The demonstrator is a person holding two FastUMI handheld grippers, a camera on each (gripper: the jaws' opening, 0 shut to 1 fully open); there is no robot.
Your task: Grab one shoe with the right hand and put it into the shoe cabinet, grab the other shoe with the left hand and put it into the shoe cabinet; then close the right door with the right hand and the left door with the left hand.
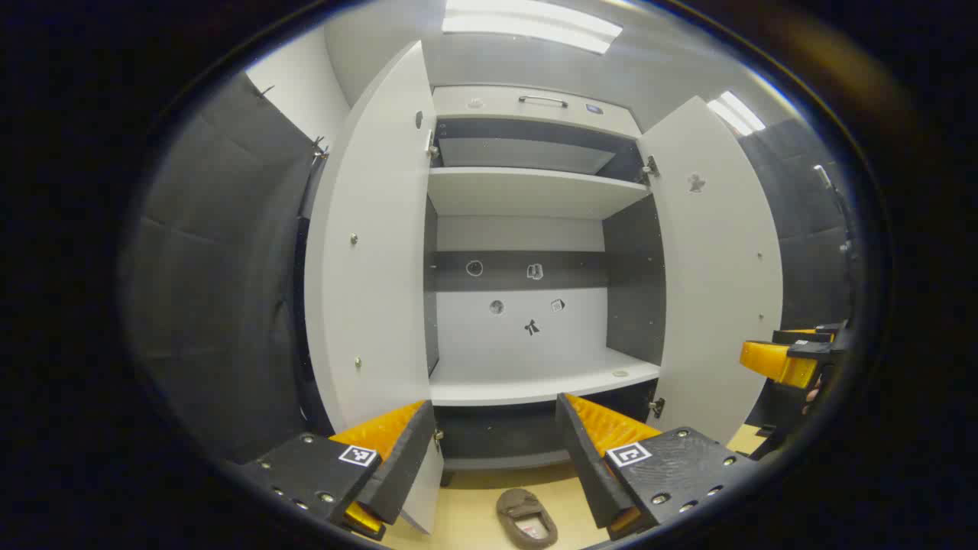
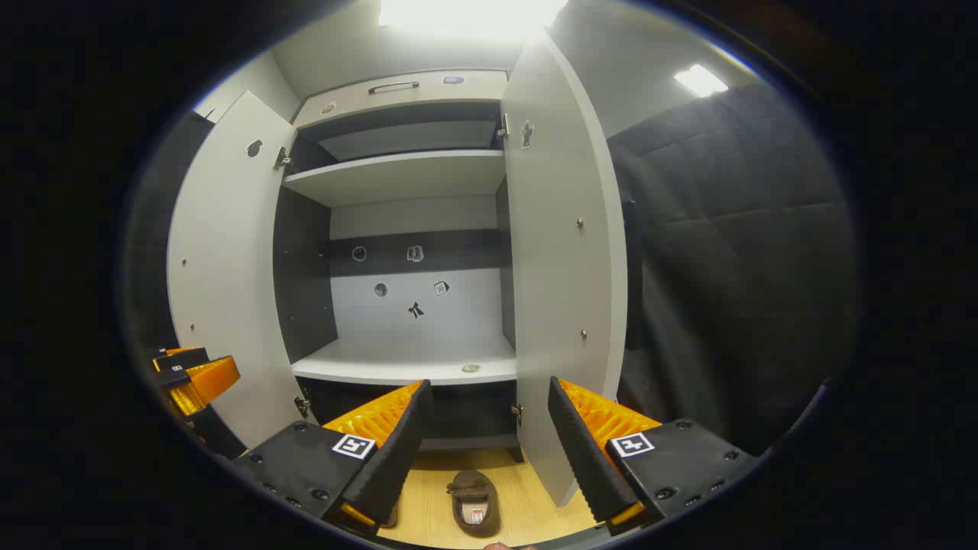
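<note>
In the left gripper view, the left tool [image 1: 497, 458] hangs released with its fingers spread wide, and a brown shoe [image 1: 526, 519] lies on the wooden floor [image 1: 466, 512] at the bottom centre of the frame, between and below the fingertips, untouched. The shoe cabinet [image 1: 527, 252] stands ahead with the left door [image 1: 374, 252] and right door [image 1: 718, 260] swung open. In the right gripper view, the right tool [image 2: 485, 451] is likewise released, a brown shoe [image 2: 474, 502] lying on the floor between its fingers at the bottom centre. A second shoe there is barely visible, hidden behind the tool's left finger.
</note>
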